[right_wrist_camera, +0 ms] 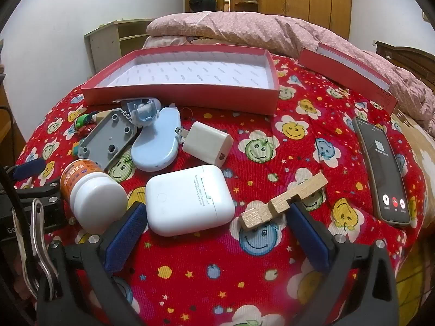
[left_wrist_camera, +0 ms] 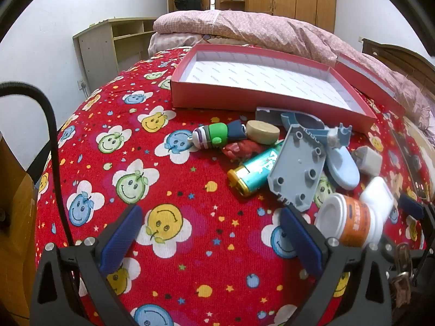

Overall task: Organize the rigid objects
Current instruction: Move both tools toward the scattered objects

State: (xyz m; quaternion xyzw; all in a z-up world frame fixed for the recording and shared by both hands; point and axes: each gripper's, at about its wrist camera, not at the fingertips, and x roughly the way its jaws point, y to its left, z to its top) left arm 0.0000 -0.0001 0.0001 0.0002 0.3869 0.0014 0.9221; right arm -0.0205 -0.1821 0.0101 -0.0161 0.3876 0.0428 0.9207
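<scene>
A pile of small objects lies on the red smiley bedspread in front of an empty red box (left_wrist_camera: 244, 88) (right_wrist_camera: 179, 93). The pile has a grey plastic plate (left_wrist_camera: 297, 168) (right_wrist_camera: 108, 140), a teal lighter (left_wrist_camera: 254, 172), a green toy figure (left_wrist_camera: 214, 134), a round wooden disc (left_wrist_camera: 262, 131), a light blue case (right_wrist_camera: 157, 146), a white charger (right_wrist_camera: 208, 142), a white-capped orange bottle (left_wrist_camera: 346, 221) (right_wrist_camera: 91, 197), a white earbud case (right_wrist_camera: 189, 197) and a wooden block (right_wrist_camera: 284, 201). My left gripper (left_wrist_camera: 210, 235) is open, left of the bottle. My right gripper (right_wrist_camera: 213, 233) is open, astride the earbud case and wooden block.
The box lid (right_wrist_camera: 345, 77) leans at the back right. A phone (right_wrist_camera: 383, 171) with a lit call screen lies at the right. A pink quilt (left_wrist_camera: 258, 31) lies behind the box. A wooden shelf (left_wrist_camera: 108, 46) stands at the left wall.
</scene>
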